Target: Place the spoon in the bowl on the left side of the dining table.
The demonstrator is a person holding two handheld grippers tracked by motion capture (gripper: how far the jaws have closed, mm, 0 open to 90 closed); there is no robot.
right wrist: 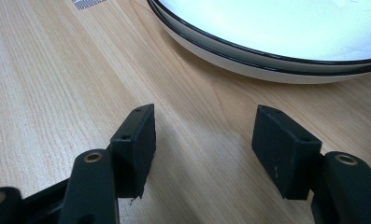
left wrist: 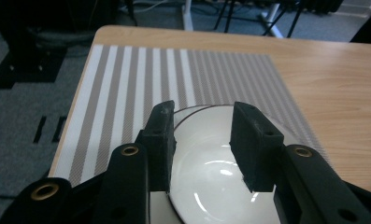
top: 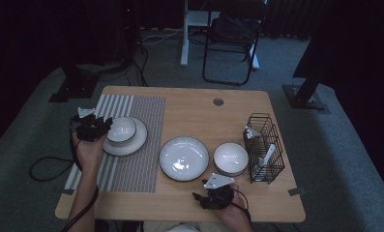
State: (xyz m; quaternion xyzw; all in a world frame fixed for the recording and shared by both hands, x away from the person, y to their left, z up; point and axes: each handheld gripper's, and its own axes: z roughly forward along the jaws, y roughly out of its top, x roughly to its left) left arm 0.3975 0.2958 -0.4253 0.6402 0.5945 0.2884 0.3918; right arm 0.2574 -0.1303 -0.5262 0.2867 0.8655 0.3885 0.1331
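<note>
A white bowl (top: pixel 122 129) sits on a white plate (top: pixel 138 141) on the striped placemat (top: pixel 141 164) at the table's left. My left gripper (top: pixel 101 126) hovers at the bowl's left rim. In the left gripper view its jaws (left wrist: pixel 202 140) stand open just above the bowl (left wrist: pixel 211 182), the left one over the rim, nothing pressed between the pads. My right gripper (top: pixel 201 198) rests low near the table's front edge, open and empty (right wrist: pixel 204 140), pointing at the large dark-rimmed plate (right wrist: pixel 276 28), which lies at the table's middle (top: pixel 184 158).
A smaller white bowl (top: pixel 230 158) stands right of the large plate. Beside it is a black wire rack (top: pixel 264 147) holding white utensils. A folding chair (top: pixel 230 38) stands on the floor beyond the table. Cables trail off the left edge.
</note>
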